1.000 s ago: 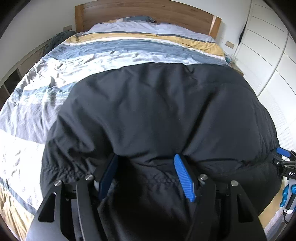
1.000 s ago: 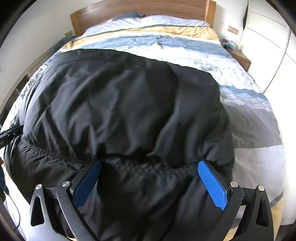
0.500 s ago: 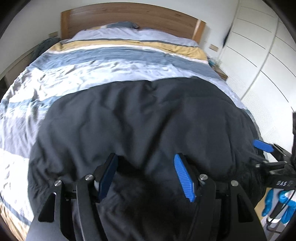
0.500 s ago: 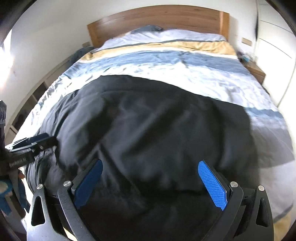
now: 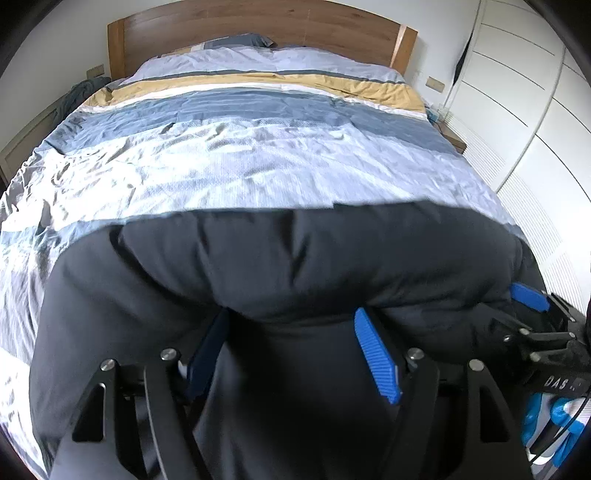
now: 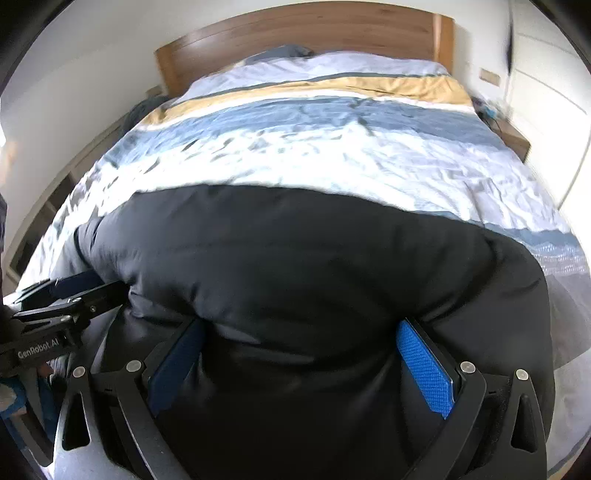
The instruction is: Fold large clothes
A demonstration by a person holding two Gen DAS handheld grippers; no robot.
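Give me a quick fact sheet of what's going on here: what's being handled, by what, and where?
garment: black padded jacket, bulky, bunched at the near end of the bed
surface: bed with striped duvet
left gripper: jacket fabric fills the gap between its blue pads
right gripper: the same, fabric bulging over both pads
backdrop: wooden headboard; white wardrobe on the right
fold: jacket gathered, not yet a neat fold

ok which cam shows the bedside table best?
Right wrist: the bedside table shows its wooden top and front beside the bed. Left wrist catches only a sliver of it behind the striped duvet edge.
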